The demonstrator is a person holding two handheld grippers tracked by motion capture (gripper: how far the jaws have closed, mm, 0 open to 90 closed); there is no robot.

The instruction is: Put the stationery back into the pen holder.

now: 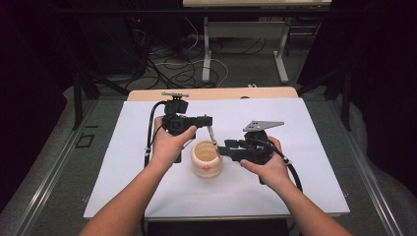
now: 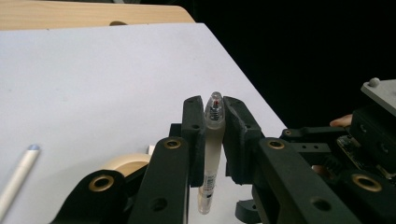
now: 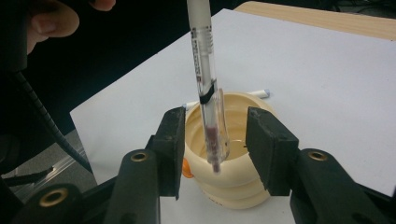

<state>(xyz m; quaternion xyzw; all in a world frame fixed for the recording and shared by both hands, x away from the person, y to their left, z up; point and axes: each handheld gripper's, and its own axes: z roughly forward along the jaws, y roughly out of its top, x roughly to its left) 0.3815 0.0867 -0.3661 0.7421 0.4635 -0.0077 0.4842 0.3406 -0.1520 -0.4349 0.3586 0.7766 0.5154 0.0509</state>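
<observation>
A clear pen (image 2: 212,140) stands nearly upright, clamped near its top between the pads of my left gripper (image 2: 214,112), which is shut on it. In the high view the pen (image 1: 212,135) slants down from the left gripper (image 1: 209,123) toward a cream ribbed cup (image 1: 206,158). The pen's lower end (image 3: 212,140) hangs over the mouth of the cup (image 3: 233,186), between the jaws of my right gripper (image 3: 215,135). Those jaws stand open, with a gap on each side of the pen. The right gripper (image 1: 222,150) points left at the cup's rim.
A white sheet (image 1: 295,172) covers the table, with a wooden edge (image 1: 211,93) at the back. A second, white pen (image 3: 259,93) lies flat on the sheet behind the cup; it is the white pen (image 2: 18,175) low at the left in the left gripper view. Dark floor surrounds the table.
</observation>
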